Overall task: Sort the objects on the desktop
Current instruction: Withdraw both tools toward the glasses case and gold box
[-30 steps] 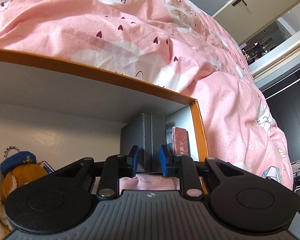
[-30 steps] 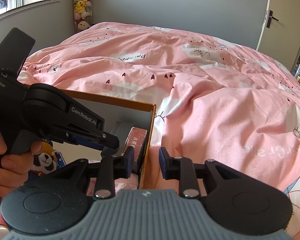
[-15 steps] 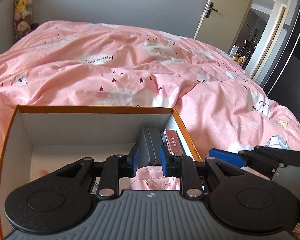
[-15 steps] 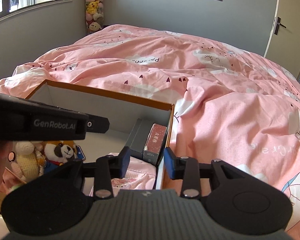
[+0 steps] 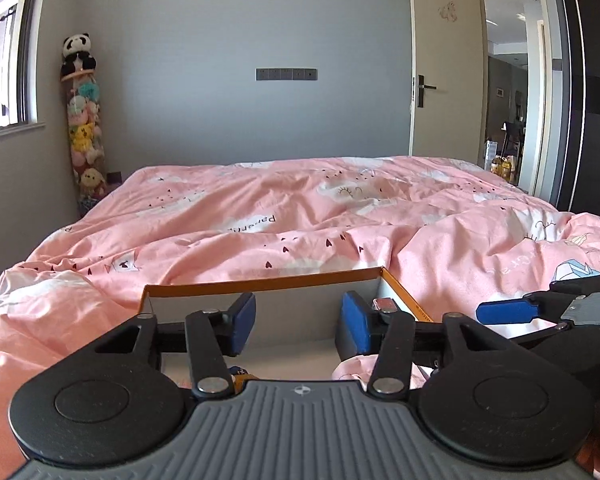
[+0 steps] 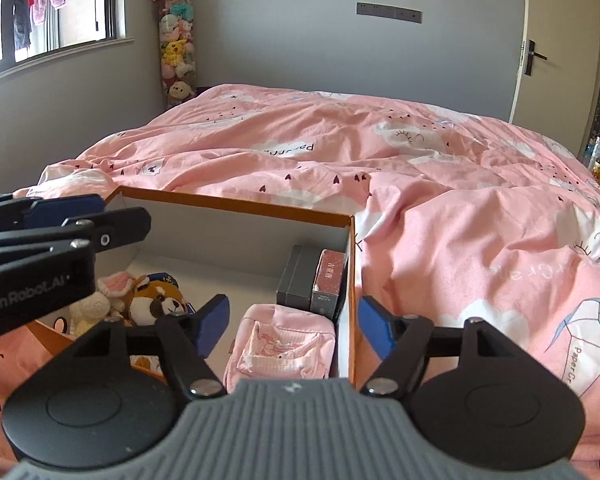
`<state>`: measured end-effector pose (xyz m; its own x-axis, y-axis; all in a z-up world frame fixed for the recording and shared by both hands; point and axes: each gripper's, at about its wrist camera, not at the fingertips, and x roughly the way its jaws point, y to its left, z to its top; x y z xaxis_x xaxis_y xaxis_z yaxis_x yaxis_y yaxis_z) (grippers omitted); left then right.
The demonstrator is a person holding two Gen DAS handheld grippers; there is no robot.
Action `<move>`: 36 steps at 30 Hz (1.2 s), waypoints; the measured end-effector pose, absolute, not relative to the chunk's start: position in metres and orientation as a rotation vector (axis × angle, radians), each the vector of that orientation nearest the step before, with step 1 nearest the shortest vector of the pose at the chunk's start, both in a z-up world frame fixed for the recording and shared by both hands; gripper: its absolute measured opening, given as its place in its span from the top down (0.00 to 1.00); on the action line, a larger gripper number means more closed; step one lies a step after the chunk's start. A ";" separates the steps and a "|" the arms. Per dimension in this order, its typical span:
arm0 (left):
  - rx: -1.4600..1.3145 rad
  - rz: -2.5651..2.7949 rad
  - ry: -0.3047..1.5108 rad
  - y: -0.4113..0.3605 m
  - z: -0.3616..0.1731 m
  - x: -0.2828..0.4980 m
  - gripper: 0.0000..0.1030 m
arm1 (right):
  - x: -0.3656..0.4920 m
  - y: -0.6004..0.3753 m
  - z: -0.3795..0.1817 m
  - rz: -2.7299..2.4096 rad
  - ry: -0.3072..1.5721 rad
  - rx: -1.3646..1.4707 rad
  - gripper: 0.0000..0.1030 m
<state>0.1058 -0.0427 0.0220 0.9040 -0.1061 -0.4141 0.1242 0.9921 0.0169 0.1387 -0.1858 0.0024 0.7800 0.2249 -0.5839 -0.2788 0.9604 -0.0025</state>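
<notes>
Gaping empty: left gripper (image 5: pixel 298 322), right gripper (image 6: pixel 292 326) | right-wrist-only: pouch (image 6: pixel 280 346), plush toys (image 6: pixel 140 300) in box (image 6: pixel 236 206)

Left gripper (image 5: pixel 298 323): jaws parted, nothing between the blue pads (image 5: pixel 243 322); held level, pointing forward; seen from the right wrist view it enters from the left edge, fingers side by side. Right gripper (image 6: pixel 294 327): jaws spread wide, blue pads (image 6: pixel 212 324) bare, nothing gripped; tilted slightly downward; its blue fingertip shows at the right of the left wrist view.
</notes>
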 end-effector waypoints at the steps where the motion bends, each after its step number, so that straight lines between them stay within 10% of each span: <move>1: 0.046 -0.115 0.411 -0.041 0.023 0.100 0.45 | 0.136 -0.186 0.002 0.276 0.621 -0.088 0.29; 36: 0.153 -0.083 0.708 0.020 -0.021 0.009 0.44 | 0.074 -0.128 -0.055 0.496 0.955 -0.107 0.34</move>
<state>0.0091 0.0197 -0.0213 0.7568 -0.0243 -0.6532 0.1279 0.9855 0.1115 0.0737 -0.1276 -0.0551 0.4756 0.3583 -0.8034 -0.4513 0.8833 0.1269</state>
